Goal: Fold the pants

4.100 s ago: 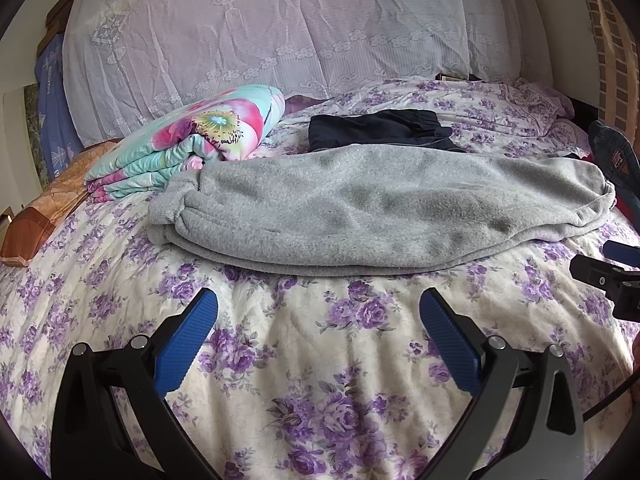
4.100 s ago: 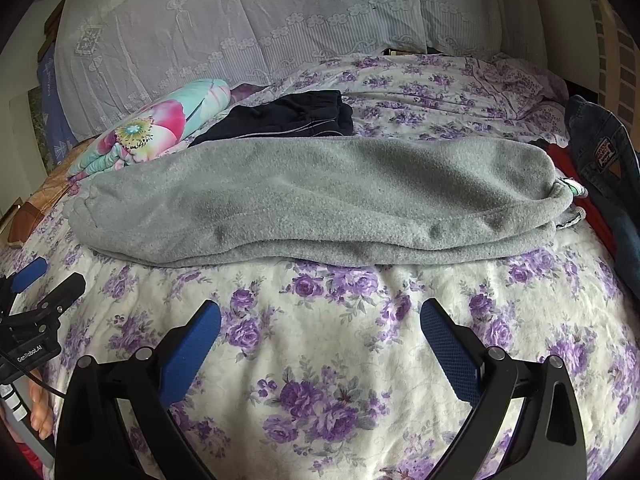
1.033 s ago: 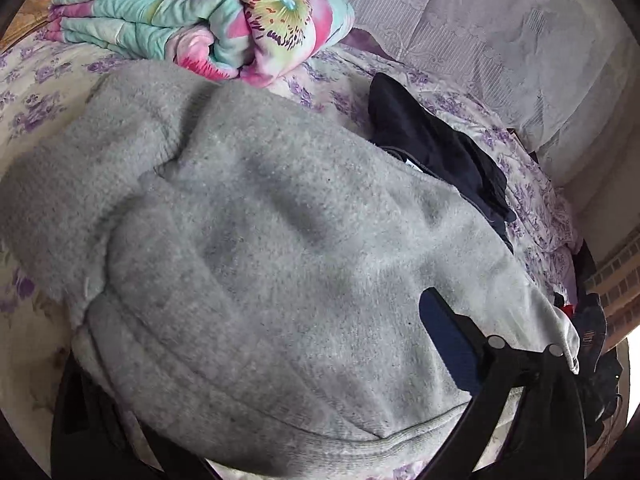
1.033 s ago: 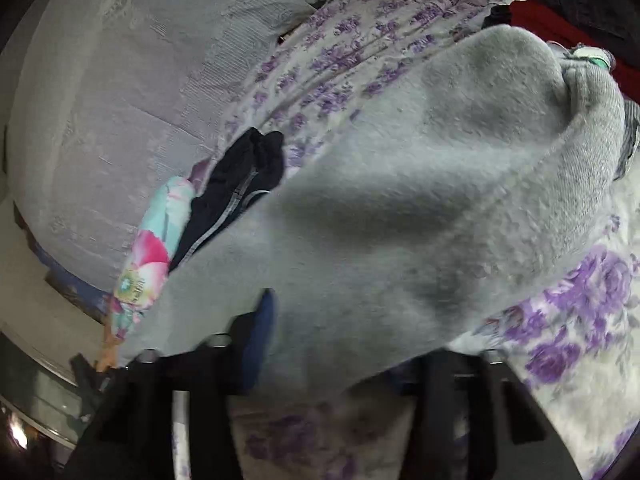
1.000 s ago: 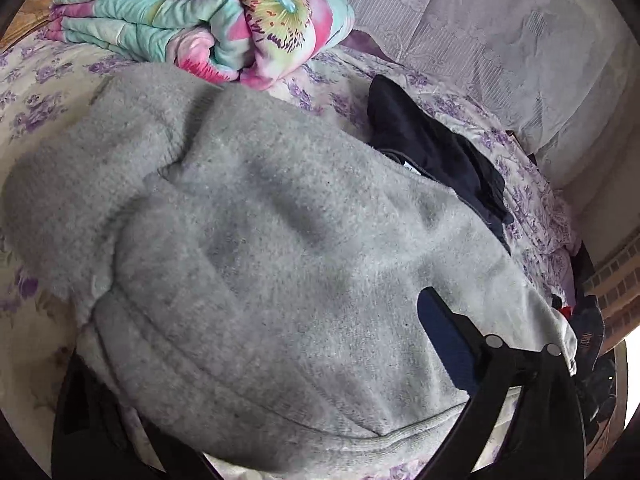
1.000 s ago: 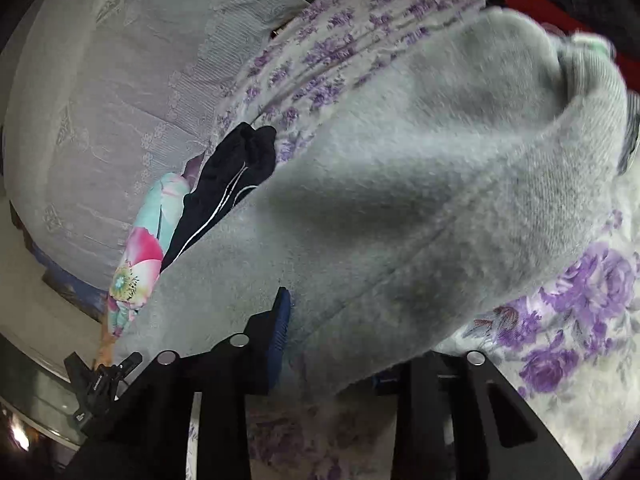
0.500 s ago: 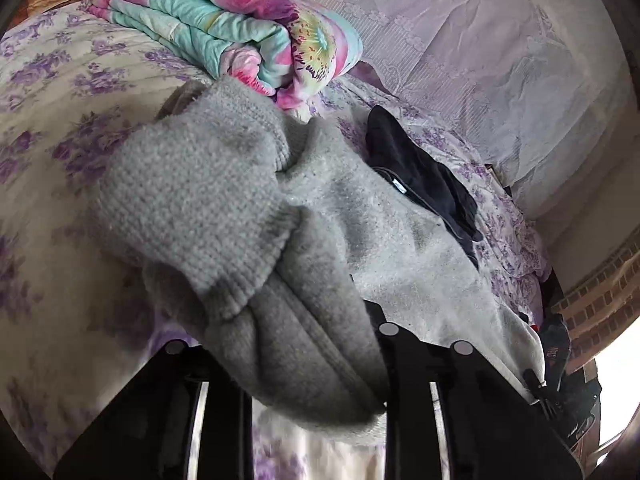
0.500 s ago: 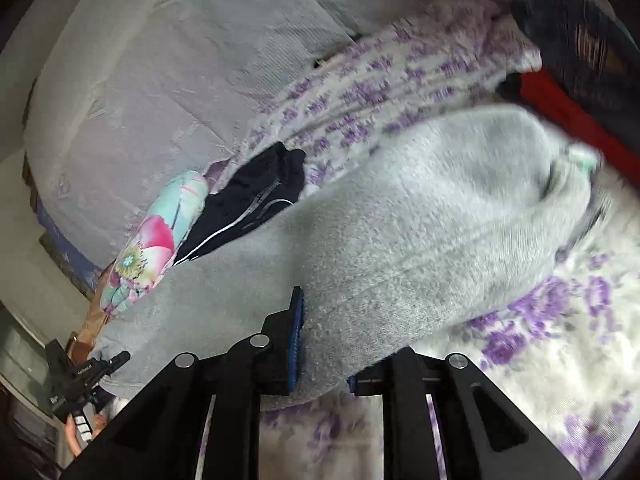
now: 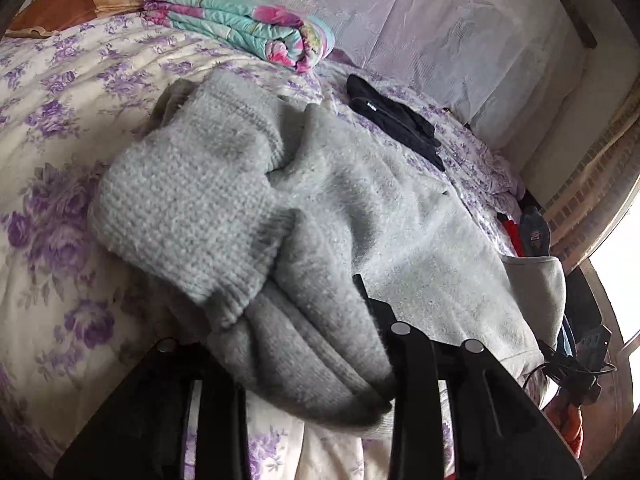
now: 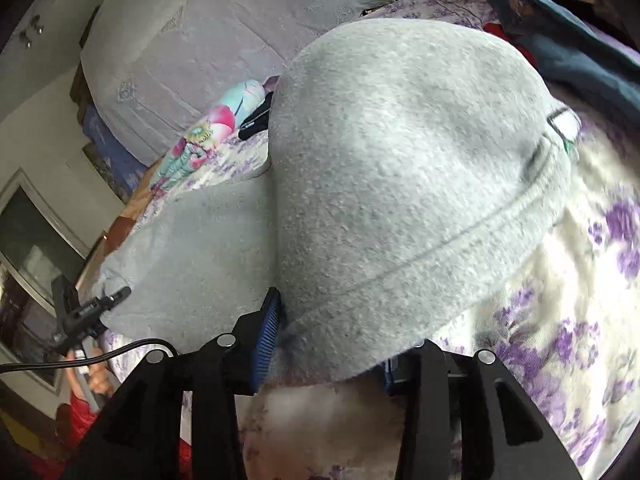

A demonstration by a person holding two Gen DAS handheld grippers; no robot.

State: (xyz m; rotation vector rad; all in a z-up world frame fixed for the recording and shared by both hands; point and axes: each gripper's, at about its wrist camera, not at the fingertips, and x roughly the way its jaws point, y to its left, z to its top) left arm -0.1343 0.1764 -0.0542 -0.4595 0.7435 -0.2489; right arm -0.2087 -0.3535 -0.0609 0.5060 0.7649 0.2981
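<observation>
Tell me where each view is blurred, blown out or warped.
Left wrist view: sharp on the gray pants, the window at right blown out to white, the bed bowed by the fisheye. Right wrist view: motion smear on the pants' waistband and the floral sheet nearby, dark corners.

Ahead of the left gripper (image 9: 296, 344), the bunched grey pants (image 9: 328, 216) fill the path between and beyond its fingers. To its left, bare floral bedspread (image 9: 52, 148) lies open. Farther ahead-left the folded floral blanket (image 9: 256, 36) blocks the way; ahead-right lies a dark garment (image 9: 396, 120), with the white headboard cover (image 9: 460, 32) behind. The right gripper (image 10: 328, 344) has pants bulging directly ahead; open bedspread shows on its right (image 10: 580, 280), and blue jeans (image 10: 568, 40) lie farther ahead-right.
</observation>
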